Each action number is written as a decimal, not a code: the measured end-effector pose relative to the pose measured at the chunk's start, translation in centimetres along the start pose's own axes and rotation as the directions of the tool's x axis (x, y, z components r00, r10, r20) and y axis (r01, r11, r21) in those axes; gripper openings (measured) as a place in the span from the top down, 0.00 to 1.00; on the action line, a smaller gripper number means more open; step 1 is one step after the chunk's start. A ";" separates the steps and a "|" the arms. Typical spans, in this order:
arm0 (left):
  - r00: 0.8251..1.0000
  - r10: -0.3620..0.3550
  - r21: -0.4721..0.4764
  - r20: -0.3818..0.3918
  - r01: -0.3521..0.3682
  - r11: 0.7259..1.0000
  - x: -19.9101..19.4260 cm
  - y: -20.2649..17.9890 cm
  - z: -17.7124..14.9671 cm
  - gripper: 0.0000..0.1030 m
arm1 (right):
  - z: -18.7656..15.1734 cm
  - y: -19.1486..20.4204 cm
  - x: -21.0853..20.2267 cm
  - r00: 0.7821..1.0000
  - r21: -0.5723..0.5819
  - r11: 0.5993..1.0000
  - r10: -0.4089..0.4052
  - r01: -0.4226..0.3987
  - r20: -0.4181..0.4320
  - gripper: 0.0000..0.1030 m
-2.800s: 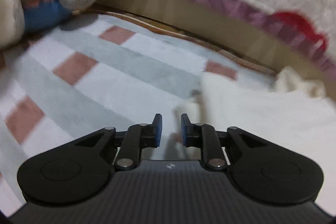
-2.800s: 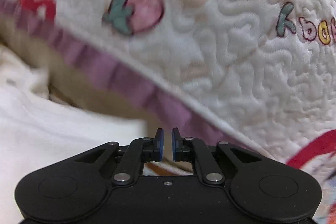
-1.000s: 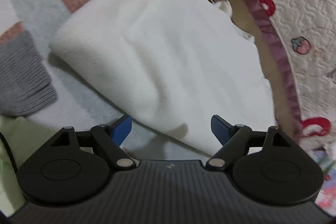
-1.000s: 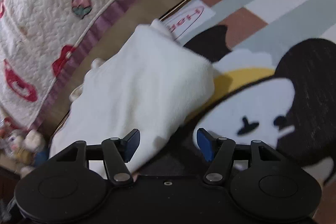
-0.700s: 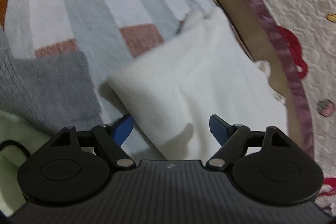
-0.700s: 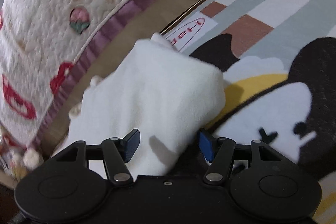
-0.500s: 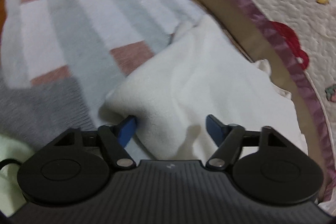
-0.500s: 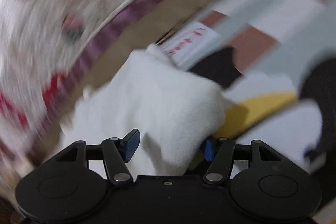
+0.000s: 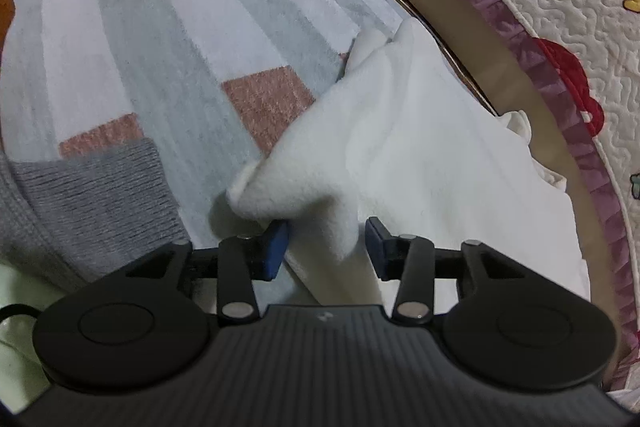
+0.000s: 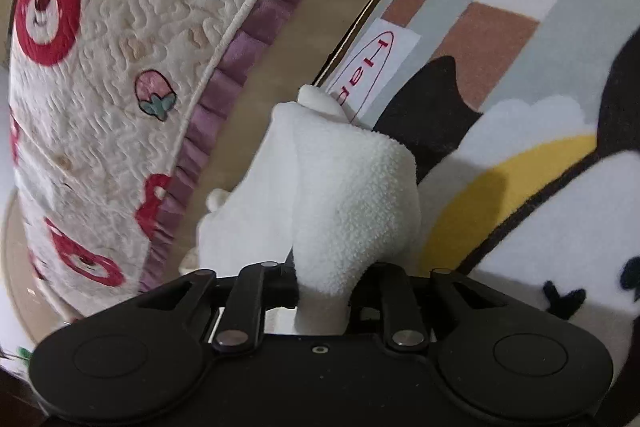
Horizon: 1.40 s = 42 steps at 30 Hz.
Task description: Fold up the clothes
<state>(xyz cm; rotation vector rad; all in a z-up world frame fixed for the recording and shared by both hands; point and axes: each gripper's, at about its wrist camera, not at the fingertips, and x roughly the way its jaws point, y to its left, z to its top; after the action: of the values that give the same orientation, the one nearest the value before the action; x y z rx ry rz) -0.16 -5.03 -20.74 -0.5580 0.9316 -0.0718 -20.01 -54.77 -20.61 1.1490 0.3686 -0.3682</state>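
A white fleece garment lies on the patterned rug against the bed's base. In the left wrist view its near corner is bunched between the fingers of my left gripper. Those jaws are closing: the left blue pad touches the fleece, while a small gap remains at the right pad. In the right wrist view another corner of the white garment rises in a pinched fold from my right gripper. Its jaws are closing on the fleece, which hides the pads.
A grey knit garment lies on the striped rug left of my left gripper, with something pale green beside it. A quilted bedspread with red bears and a purple frill overhangs the beige bed base. A cartoon rug extends right.
Both grippers came down onto corners of the white garment. The left jaws narrowed around its corner, and the right jaws went from wide open to clamped on the fleece, bunching it upward.
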 end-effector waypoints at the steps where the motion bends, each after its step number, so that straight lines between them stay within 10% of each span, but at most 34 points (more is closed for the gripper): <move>1: 1.000 -0.008 0.018 0.001 0.008 1.000 0.3 -0.2 0.1 0.49 | -0.1 0.2 0.1 1.000 -0.022 1.000 -0.018 0.018 -0.001 0.68; 3: 1.000 -0.027 0.076 0.009 0.026 0.997 0.9 -1.0 0.1 0.27 | -0.1 0.2 0.6 0.999 -0.054 0.997 -0.050 0.049 -0.009 0.55; 6: 0.998 -0.022 0.161 0.052 0.014 0.987 1.4 -2.4 -0.5 0.24 | 0.6 -0.6 1.6 0.999 -0.014 0.999 -0.033 0.034 0.015 0.52; 7: 0.997 -0.015 0.199 0.075 0.000 0.980 1.5 -2.7 -0.8 0.28 | 0.8 -0.8 2.0 0.999 0.007 1.000 -0.022 0.022 0.026 0.52; 9: 0.993 0.015 0.280 0.114 -0.047 0.959 1.4 -3.5 -0.9 0.73 | 1.4 -0.5 2.9 0.999 0.005 1.000 -0.019 0.019 0.025 0.66; 14: 0.988 -0.089 0.200 0.129 0.062 0.978 -2.9 -1.4 2.0 0.93 | 1.6 0.6 -0.4 0.990 0.008 0.992 0.124 -0.124 0.069 0.81; 17: 0.968 -0.098 0.165 0.232 0.060 0.984 -7.2 0.5 2.1 0.92 | 0.4 2.8 -4.4 0.988 -0.142 0.980 0.145 -0.137 0.045 0.81; 23: 1.000 -0.006 0.088 0.022 0.004 0.996 -5.9 3.4 0.5 0.89 | -3.0 1.8 -9.5 1.000 -0.281 0.960 0.006 -0.013 -0.025 0.82; 27: 0.998 0.065 0.070 0.010 -0.066 0.995 -6.3 3.3 1.2 0.50 | -3.9 0.8 -8.8 0.998 -0.268 0.963 -0.051 0.041 -0.034 0.82; 30: 0.990 0.021 0.171 0.138 -0.045 0.984 -9.5 1.0 1.0 0.50 | -3.6 0.9 -8.5 0.998 -0.282 0.959 -0.047 0.035 -0.035 0.81; 34: 0.968 -0.185 0.479 0.171 0.083 0.874 -12.7 -5.5 -1.6 0.52 | -3.7 -0.1 -8.5 0.999 -0.235 0.972 -0.040 0.030 -0.038 0.81; 39: 0.912 -0.371 0.678 -0.177 0.386 0.625 -8.9 -14.3 -4.8 0.56 | -3.4 1.4 -9.0 0.999 -0.265 0.964 0.023 -0.029 -0.027 0.80; 42: 0.891 -0.332 0.651 -0.311 0.454 0.609 -4.6 -17.2 -6.0 0.56 | -3.3 2.4 -9.5 0.999 -0.277 0.959 0.046 -0.052 -0.030 0.80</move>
<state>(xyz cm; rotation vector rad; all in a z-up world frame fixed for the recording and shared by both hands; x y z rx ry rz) -4.58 -20.91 -11.81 -0.0075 0.8345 -0.8716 -27.55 -49.97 -15.46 0.8856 0.3983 -0.2501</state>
